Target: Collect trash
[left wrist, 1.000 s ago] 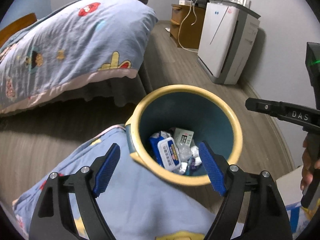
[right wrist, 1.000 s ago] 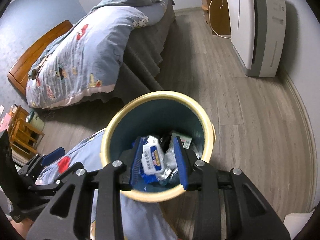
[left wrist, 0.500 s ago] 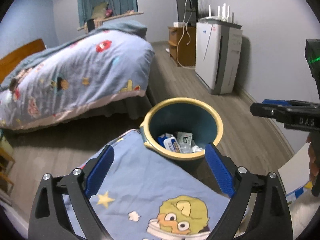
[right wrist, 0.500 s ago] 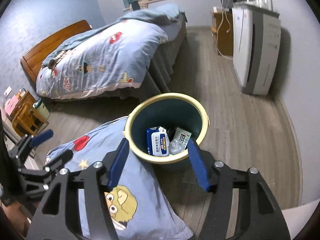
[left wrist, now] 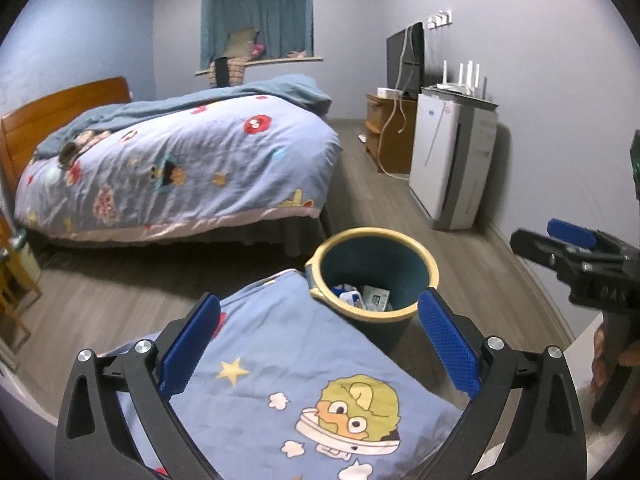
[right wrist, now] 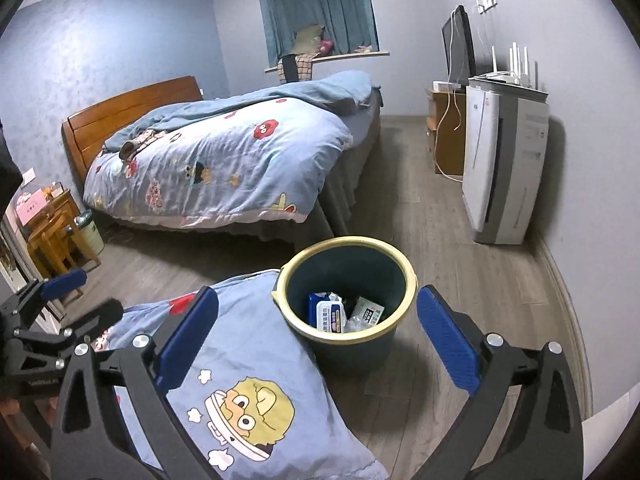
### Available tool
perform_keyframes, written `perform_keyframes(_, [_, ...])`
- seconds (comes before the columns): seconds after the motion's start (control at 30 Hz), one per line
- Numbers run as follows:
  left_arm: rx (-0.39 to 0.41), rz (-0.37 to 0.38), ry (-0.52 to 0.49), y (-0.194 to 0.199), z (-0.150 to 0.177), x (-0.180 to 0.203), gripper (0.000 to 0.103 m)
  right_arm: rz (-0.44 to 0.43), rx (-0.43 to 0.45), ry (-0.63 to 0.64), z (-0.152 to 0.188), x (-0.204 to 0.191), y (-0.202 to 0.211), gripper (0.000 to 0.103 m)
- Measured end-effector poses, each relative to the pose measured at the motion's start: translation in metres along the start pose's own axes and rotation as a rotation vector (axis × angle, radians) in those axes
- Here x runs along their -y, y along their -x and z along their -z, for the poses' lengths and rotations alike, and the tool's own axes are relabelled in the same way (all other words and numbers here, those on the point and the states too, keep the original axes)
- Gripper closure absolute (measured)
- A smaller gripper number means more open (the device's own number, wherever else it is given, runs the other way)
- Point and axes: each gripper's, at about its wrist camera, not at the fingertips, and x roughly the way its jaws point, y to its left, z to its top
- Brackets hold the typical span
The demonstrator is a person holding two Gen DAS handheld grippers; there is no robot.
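A dark teal bin with a yellow rim point(left wrist: 372, 233) point(right wrist: 348, 241) stands on the wood floor. In it lie a blue-and-white wipes pack point(right wrist: 330, 314), a small white box point(right wrist: 370, 310) and some clear wrapping. My left gripper point(left wrist: 318, 320) hangs back above and in front of the bin, its jaws opening wide with nothing between them. My right gripper point(right wrist: 316, 312) hovers the same way, jaws opening and bare. Each gripper also shows in the other's view: the right gripper point(left wrist: 548, 240) at the right edge, the left gripper point(right wrist: 84, 298) at the left edge.
A blue cartoon-print pillow point(left wrist: 280, 360) point(right wrist: 240, 360) lies under both grippers and touches the bin's left side. A bed with a blue quilt point(left wrist: 180, 168) fills the back left. A white air purifier point(left wrist: 452, 168) and a wooden cabinet point(left wrist: 392, 136) line the right wall. A wooden stool point(right wrist: 52, 236) stands far left.
Both grippers have drawn back and up from the bin. The right jaws have spread wide, and the wipes pack that was between them now lies in the bin. The left jaws widened slightly.
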Motion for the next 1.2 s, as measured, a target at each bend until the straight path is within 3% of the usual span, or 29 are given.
perform_keyframes(0.23, [0.02,-0.007,0.009,0.007,0.005,-0.004,0.005,0.027,0.022,0.081,0.003,-0.022,0.011,0.005])
perform_keyframes(1.2, [0.02,-0.032,0.024,0.01,0.006,-0.012,0.005,0.019,0.0,0.092,0.006,-0.033,0.004,0.005])
